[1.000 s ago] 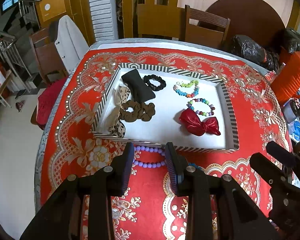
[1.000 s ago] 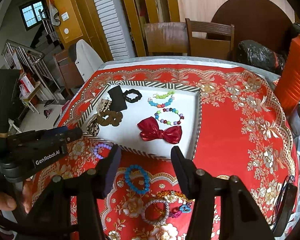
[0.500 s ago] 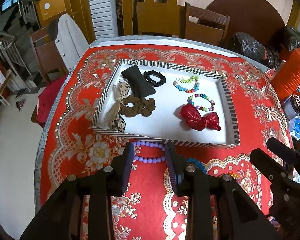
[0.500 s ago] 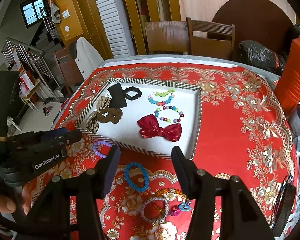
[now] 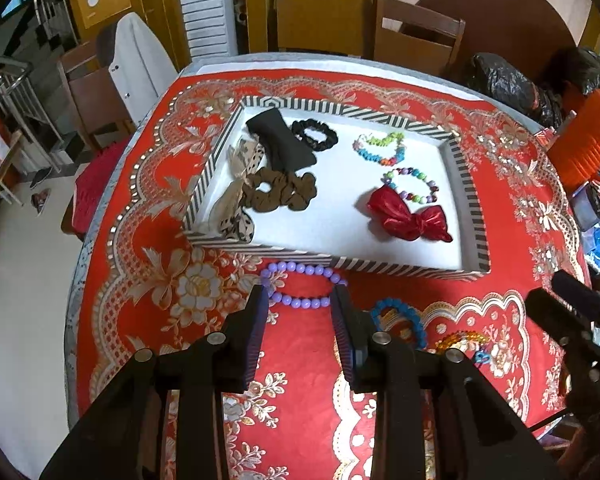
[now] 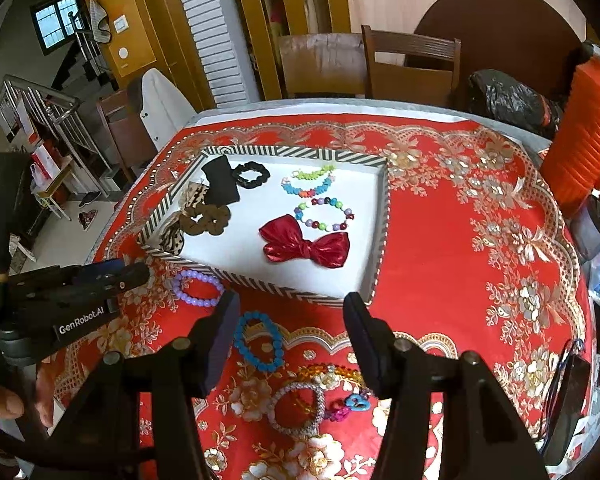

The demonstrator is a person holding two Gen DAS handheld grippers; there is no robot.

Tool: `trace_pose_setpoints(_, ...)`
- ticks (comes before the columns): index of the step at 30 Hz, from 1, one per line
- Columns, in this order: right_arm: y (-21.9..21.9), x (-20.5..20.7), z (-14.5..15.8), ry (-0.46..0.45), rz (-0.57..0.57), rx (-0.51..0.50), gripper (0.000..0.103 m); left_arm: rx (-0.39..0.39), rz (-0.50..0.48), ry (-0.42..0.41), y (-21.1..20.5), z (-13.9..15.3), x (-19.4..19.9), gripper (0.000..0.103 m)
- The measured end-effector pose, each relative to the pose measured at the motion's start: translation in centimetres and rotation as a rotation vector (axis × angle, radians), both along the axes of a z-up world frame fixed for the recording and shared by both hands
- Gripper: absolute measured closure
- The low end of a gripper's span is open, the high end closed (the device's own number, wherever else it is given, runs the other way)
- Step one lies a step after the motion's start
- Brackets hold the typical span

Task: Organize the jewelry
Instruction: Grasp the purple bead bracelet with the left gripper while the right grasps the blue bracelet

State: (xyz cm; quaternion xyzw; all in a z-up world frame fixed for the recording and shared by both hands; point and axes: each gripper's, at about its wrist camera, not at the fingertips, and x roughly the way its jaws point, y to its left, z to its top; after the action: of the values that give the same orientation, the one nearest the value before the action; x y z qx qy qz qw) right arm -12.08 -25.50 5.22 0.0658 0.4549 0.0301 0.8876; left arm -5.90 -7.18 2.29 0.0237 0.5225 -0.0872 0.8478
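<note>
A striped tray [image 5: 380, 266] [image 6: 260, 280] with a white floor holds scrunchies, a black bow, a red bow [image 5: 408, 218] and two colourful bead bracelets. On the red cloth in front of it lies a purple bead bracelet [image 5: 300, 284] [image 6: 198, 288]. My left gripper [image 5: 299, 294] is open and frames this bracelet without touching it. A blue bead bracelet [image 6: 259, 340] lies under my right gripper [image 6: 291, 302], which is also open and holds nothing. A silver bracelet [image 6: 298, 408], orange beads and small charms lie nearer still.
The table's left edge [image 5: 76, 280] drops to the floor. An orange crate [image 6: 580, 140] and clutter stand at the right edge. Wooden chairs [image 6: 412, 64] stand behind the table. A hand [image 6: 4, 400] holds the left gripper's handle at the lower left.
In the left wrist view the tray and purple bracelet sit slightly higher in the picture. Both grippers stay open, and nothing on the table has moved.
</note>
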Motion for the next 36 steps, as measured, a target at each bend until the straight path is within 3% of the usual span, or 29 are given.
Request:
trace_pose_setpoints(11,-2.1,-1.2,-1.1,0.031,-0.039,0.008,0.046,0.007,0.028,0.032,1.3,-1.2,0.1,0.084)
trace_pose_setpoints(19,-3.6,-2.5,-3.0,0.074,-0.058,-0.007,0.046,-0.045,0.097,0.104,4.6,-3.1,1.1,0.084)
trace_pose_setpoints(25,-4.9,-3.3,-4.8,0.110,-0.048,0.039,0.046,-0.115,0.117,0.179,6.0,-5.3,2.2,0.084)
trace_pose_setpoints(36,-0.6,0.1,-6.8,0.135,0.085,0.064,0.046,-0.161,0.106,0.232,5.5,-8.0,4.8,0.084)
